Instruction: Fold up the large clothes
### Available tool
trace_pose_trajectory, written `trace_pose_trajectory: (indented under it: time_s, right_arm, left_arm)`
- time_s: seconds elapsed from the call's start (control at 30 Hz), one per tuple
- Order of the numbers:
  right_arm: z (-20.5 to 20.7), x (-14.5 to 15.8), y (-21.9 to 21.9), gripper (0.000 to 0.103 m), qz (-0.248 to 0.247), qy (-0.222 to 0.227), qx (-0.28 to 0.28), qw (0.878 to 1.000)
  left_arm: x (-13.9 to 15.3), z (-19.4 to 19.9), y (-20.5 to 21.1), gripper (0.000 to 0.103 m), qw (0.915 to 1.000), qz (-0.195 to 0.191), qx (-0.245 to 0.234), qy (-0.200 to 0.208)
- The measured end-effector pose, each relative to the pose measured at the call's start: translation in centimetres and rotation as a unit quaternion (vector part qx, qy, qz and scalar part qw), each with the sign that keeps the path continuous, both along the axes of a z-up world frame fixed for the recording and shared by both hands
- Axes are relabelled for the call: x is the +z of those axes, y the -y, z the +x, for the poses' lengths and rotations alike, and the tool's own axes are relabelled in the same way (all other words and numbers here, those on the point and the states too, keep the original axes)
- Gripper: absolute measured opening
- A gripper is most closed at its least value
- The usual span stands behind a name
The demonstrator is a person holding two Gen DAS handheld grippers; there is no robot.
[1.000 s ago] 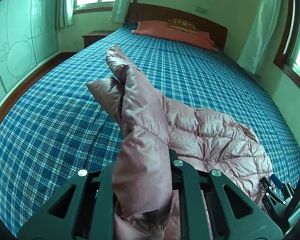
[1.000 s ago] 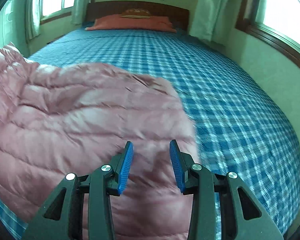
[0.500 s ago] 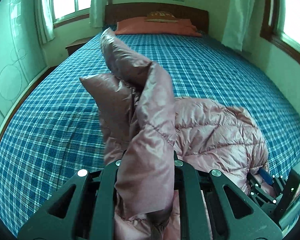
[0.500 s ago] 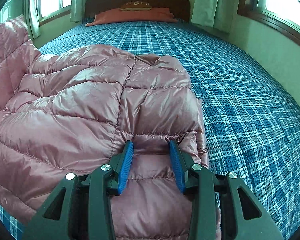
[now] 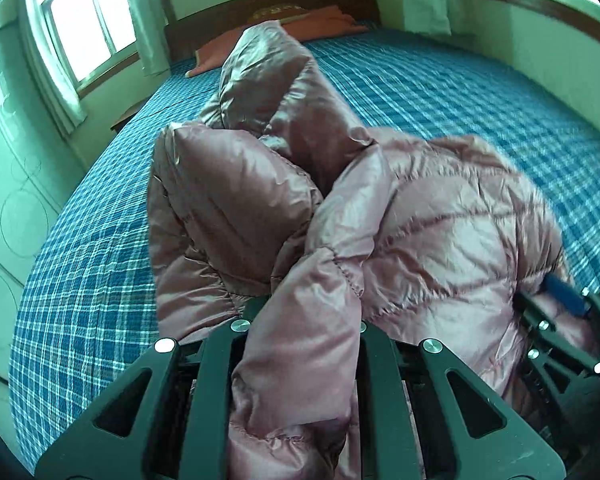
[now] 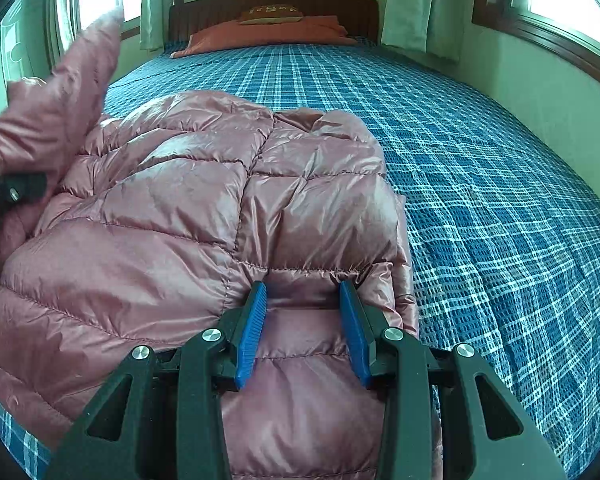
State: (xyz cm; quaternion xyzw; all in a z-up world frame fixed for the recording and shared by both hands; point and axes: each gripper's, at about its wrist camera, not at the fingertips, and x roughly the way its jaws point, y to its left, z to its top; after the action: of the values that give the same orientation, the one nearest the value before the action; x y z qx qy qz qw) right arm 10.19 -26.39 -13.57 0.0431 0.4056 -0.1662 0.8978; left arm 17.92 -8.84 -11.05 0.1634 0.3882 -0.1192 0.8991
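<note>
I see a wide bed [image 6: 480, 168] filling the room ahead of me, covered edge to edge by a blue plaid bedspread [image 6: 500, 240] crossed with white lines. At its far end a dark wooden headboard [image 6: 274, 8] stands against the wall. Just in front of it lies an orange pillow [image 6: 268, 34] spread across the bed's width, with a smaller brown patterned cushion [image 6: 272, 14] resting on top of it. On the near part of the bedspread lies a pink quilted down jacket [image 6: 204, 208], bunched and partly raised on its left side. To the right of the jacket, plaid runs to the bed's edge.
</note>
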Motion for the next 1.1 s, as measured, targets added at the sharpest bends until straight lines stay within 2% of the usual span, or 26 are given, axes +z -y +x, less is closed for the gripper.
trace_pose_trajectory:
  time_s: [0.23,0.73,0.8,0.87,0.97,1.1]
  right_arm:
    - [0.0,0.0,0.0,0.039,0.001,0.001,0.000,1.000]
    - [0.1,0.0,-0.2,0.039,-0.008,-0.002,0.000,1.000]
    - [0.1,0.0,-0.2,0.039,-0.008,-0.002,0.000,1.000]
    - [0.1,0.0,-0.1,0.039,-0.005,-0.001,0.000,1.000]
    - [0.0,0.1,-0.1,0.039,-0.006,-0.001,0.000,1.000]
    - [0.0,0.2,-0.4,0.039,-0.017,-0.003,-0.001,1.000]
  left_arm:
    - [-2.0,-0.4,1.1,0.013,0.9996,0.024,-0.012,0.006]
    - [-2.8,-0.9,1.4,0.014,0.9991,0.030,-0.018,0.024]
    - [-2.2,-1.2,1.3,0.020,0.9994,0.022,-0.017,0.021]
    - [-1.0,-1.8,0.9,0.041,0.9998,-0.001,-0.017,0.010]
    - [1.5,-3.1,-0.5,0.058,0.9986,-0.047,-0.023,0.008]
    - [5.3,-5.3,-3.9,0.062,0.9914,-0.126,-0.033,-0.003]
